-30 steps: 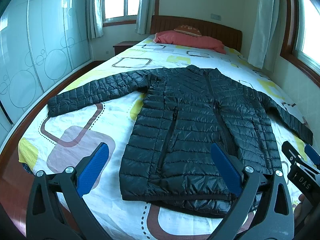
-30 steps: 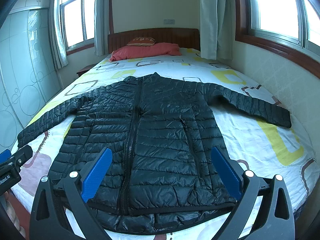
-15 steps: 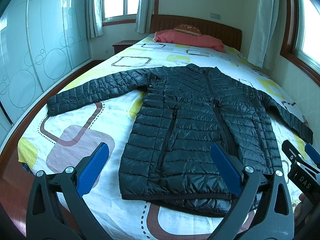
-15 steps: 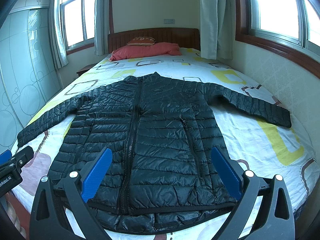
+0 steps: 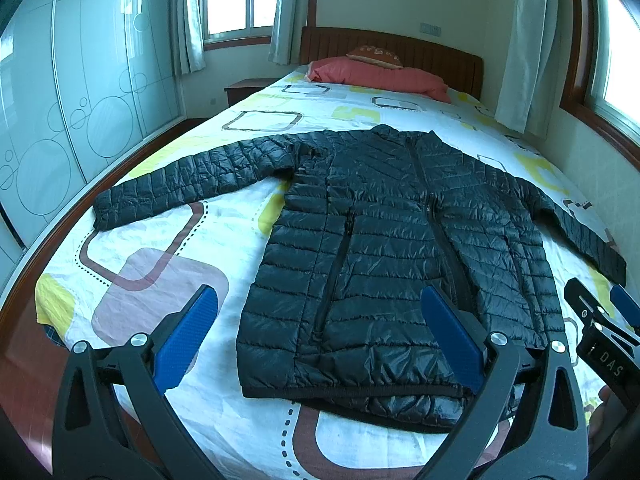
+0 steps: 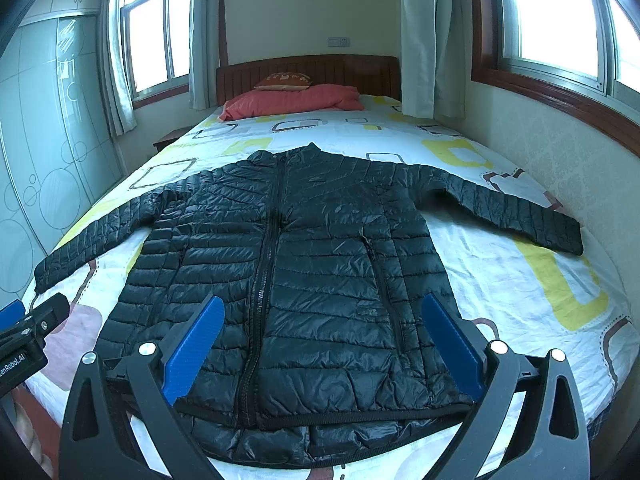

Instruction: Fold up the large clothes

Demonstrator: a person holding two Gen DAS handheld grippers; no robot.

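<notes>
My left gripper (image 5: 320, 344) hangs above the foot of the bed with its blue fingers (image 5: 188, 340) spread wide and nothing between them, and my right gripper (image 6: 320, 344) is the same, released and empty, poised over the hem. The black puffer jacket (image 6: 288, 280) lies flat on the patterned sheet (image 6: 520, 280), front up and zipped, collar toward the headboard (image 6: 308, 72) and hem nearest me, with both sleeves stretched out sideways. The left sleeve (image 5: 180, 184) reaches toward the wardrobe side and the right sleeve (image 6: 512, 212) toward the window wall; each cuff sits well apart from the body. A red pillow (image 6: 292, 100) rests at the far end, clear of the collar. As I read it, the folding has not started: the garment is only laid out, and I am at the approach stage. The sensible first fold is to bring a sleeve across the chest, so I need to reach out to a cuff, lower my fingers around its edge, pinch both layers of the padded fabric, and carry it inward without dragging the body askew. The shell looks slick and puffy, so I expect it to slip unless I bite well in from the edge.
</notes>
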